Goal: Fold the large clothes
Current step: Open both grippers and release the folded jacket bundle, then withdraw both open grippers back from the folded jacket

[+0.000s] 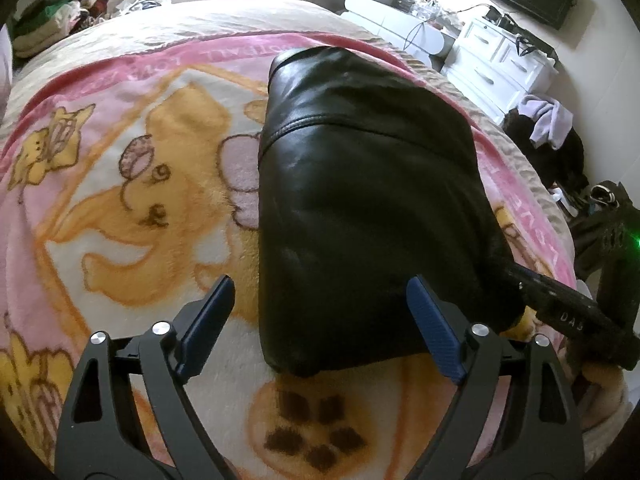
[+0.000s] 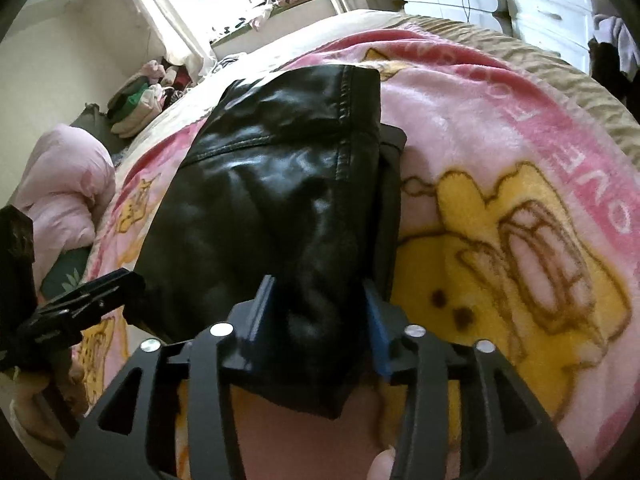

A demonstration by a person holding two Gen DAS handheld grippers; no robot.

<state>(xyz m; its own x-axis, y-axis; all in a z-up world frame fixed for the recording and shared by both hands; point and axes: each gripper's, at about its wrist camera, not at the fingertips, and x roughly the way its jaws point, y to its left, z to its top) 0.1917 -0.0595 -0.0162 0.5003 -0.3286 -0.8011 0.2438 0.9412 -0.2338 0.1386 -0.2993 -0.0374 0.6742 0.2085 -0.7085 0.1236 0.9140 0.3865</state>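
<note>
In the left wrist view the black leather garment [image 1: 360, 200] lies folded into a compact block on the pink cartoon blanket [image 1: 132, 184] that covers the bed, filling the centre and right of the frame, its near folded edge low in the picture. The left hand-held gripper [image 1: 320, 320] has its jaws spread wide: the left blue pad stands over bare blanket, the right one rises in front of the leather, and neither presses on anything, so this side holds nothing. At the lower right edge the right hand-held gripper [image 1: 576, 316] reaches in against the garment's near right corner. In the right wrist view the same garment runs from the upper middle of the frame down to the bottom centre, where the right hand-held gripper [image 2: 320, 312] has its jaws half spread with the near corner of the leather bunched between the two blue pads; the fold fills the gap, yet whether the pads actually pinch it cannot be made out. The left tool shows at the middle left edge, clear of the leather. The fold looks nearly finished, so the step in hand seems to be settling the near edge. To do it well, I would free the right corner without dragging it, since stiff, slick leather tends to spring back, then press the fold flat and square the stacked edges showing at upper right.
</note>
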